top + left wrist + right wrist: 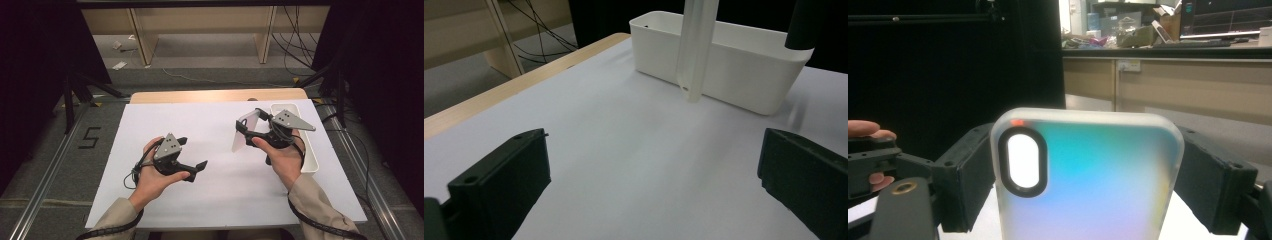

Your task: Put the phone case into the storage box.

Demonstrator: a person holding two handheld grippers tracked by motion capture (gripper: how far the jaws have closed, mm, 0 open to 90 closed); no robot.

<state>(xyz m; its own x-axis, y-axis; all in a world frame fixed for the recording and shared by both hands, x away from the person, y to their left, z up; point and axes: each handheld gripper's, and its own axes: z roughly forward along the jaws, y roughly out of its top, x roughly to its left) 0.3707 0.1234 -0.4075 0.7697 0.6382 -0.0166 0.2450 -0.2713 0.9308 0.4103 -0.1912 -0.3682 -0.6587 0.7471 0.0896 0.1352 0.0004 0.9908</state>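
Currently right gripper (252, 131) clamped across the width of a translucent phone case (246, 132), one jaw on each long edge, case held upright and clear of the white table sheet (220, 195); camera cutout (1024, 161) toward the upper left as seen along the jaws in the right gripper view. Just beyond and to the outer side of that gripper: white bin (309, 150), long and narrow, apparently empty from what can be seen. Left gripper (192, 157) well apart on the opposite side, jaws spread wide, nothing between them, hovering low over the sheet. Judged step: case lifted and carried single-handed. Next move likely calls for swinging over the bin rim, lowering, then releasing without tipping the bin.
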